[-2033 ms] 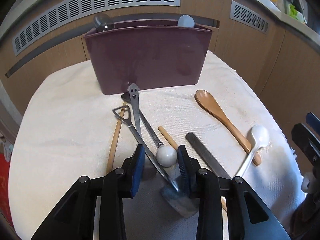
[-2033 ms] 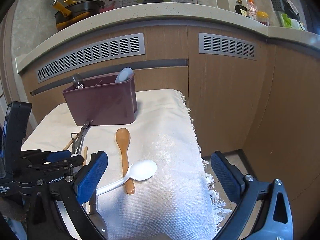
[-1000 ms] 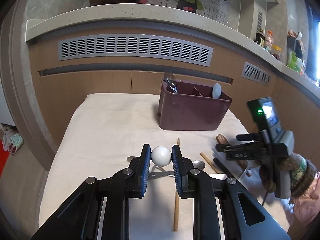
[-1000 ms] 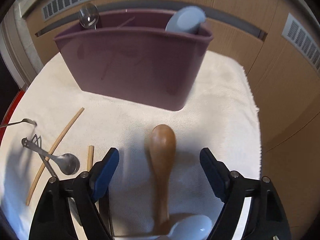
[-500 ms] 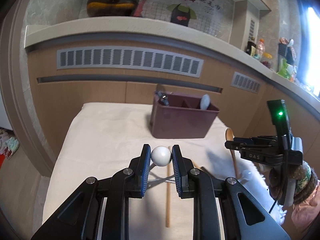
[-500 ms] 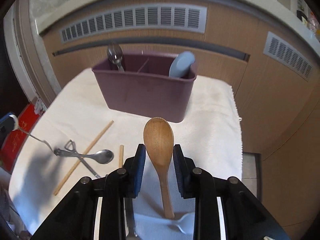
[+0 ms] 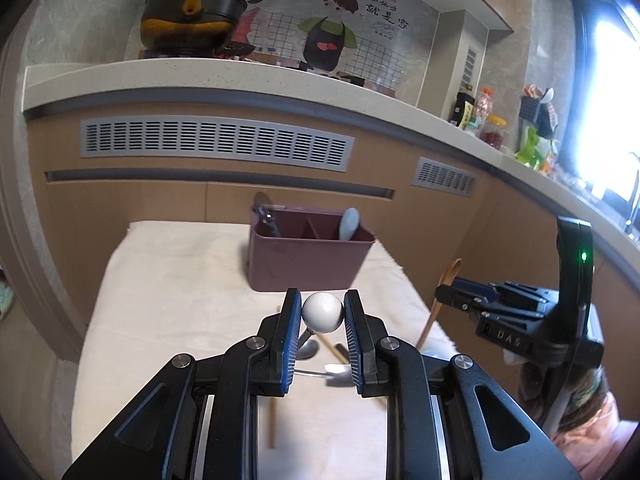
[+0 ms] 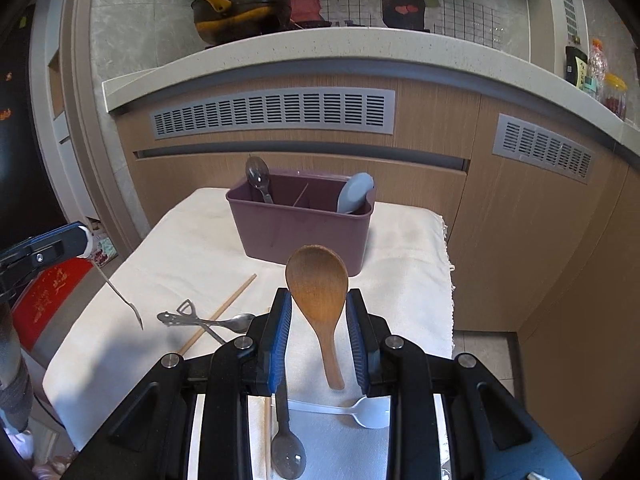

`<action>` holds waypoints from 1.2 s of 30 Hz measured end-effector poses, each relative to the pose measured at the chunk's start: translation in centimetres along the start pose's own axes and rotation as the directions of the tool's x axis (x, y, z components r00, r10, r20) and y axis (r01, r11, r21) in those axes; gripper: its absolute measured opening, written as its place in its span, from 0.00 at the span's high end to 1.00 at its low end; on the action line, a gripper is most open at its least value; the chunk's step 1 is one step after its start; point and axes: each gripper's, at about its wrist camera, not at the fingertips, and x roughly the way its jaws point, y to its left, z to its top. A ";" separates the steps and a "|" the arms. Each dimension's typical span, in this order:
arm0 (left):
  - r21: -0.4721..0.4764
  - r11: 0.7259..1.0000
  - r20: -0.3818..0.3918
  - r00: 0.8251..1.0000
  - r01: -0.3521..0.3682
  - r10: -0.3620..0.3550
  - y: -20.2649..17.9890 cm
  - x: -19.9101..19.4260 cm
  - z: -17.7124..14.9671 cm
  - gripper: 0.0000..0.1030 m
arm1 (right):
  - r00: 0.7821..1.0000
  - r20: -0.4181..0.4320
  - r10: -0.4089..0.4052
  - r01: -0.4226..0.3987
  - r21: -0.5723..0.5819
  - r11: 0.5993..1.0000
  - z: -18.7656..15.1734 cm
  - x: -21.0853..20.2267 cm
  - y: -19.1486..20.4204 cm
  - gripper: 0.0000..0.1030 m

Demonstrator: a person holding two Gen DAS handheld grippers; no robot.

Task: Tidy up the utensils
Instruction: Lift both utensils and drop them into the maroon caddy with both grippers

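Note:
My left gripper (image 7: 322, 314) is shut on the white ball end (image 7: 322, 313) of a thin metal utensil and holds it above the cloth; its shaft (image 8: 120, 296) hangs down in the right wrist view. My right gripper (image 8: 320, 312) is shut on a wooden spoon (image 8: 319, 292), bowl up, lifted off the table; it also shows in the left wrist view (image 7: 444, 292). The maroon utensil holder (image 8: 300, 228) stands at the far side of the table, with a metal spoon (image 8: 258, 178) in its left part and a grey spoon (image 8: 354, 194) in its right part.
On the cream cloth (image 8: 192, 240) lie a chopstick (image 8: 218, 314), a metal spoon (image 8: 236, 321) across a peeler (image 8: 182, 312), a white plastic spoon (image 8: 360, 414), a dark-handled spoon (image 8: 286, 448) and another chopstick (image 8: 267, 432). Cabinets stand behind; the table edge drops off at right.
Both grippers have risen and drawn back from the table. The left one took the ball-ended utensil up. The right one closed on the wooden spoon and lifted it.

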 end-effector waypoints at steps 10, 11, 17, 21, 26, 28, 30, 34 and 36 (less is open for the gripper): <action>0.039 0.996 0.083 0.993 0.082 -0.085 -2.8 -1.0 7.4 0.78 | 0.980 0.199 -0.006 0.008 -0.008 1.000 7.2 -4.8 0.3 0.76; 0.049 0.995 0.106 0.990 0.086 -0.091 -3.2 -1.2 8.7 0.78 | 0.970 0.241 -0.018 0.021 -0.012 1.000 8.7 -5.7 0.4 0.76; 0.100 0.986 0.248 0.957 0.130 -0.151 -4.6 -1.6 16.9 0.78 | 0.920 0.390 -0.036 0.039 0.002 0.999 17.0 -8.0 0.0 0.76; 0.110 0.981 0.277 0.943 0.160 -0.185 -4.4 0.1 20.3 0.78 | 0.910 0.414 -0.039 0.036 0.016 0.999 19.8 -7.0 -0.4 0.75; 0.091 0.980 0.252 0.947 0.179 -0.197 -2.7 3.8 21.9 0.78 | 0.940 0.340 -0.019 0.009 0.032 0.999 20.6 -1.8 -0.8 0.75; 0.070 0.979 0.226 0.952 0.194 -0.205 -1.8 5.5 21.9 0.78 | 0.955 0.295 -0.006 -0.005 0.036 0.999 20.2 0.5 -1.0 0.75; 0.052 0.978 0.202 0.957 0.202 -0.209 -1.0 7.3 21.3 0.78 | 0.969 0.246 0.002 -0.014 0.047 0.999 19.6 3.2 -1.2 0.75; 0.023 0.976 0.132 0.967 0.215 -0.216 0.5 11.3 19.7 0.78 | 0.986 0.164 0.017 -0.027 0.060 0.998 17.8 7.7 -1.4 0.75; 0.002 0.976 0.098 0.972 0.216 -0.215 1.3 13.2 18.9 0.78 | 0.992 0.123 0.023 -0.031 0.064 0.997 16.9 9.8 -1.5 0.75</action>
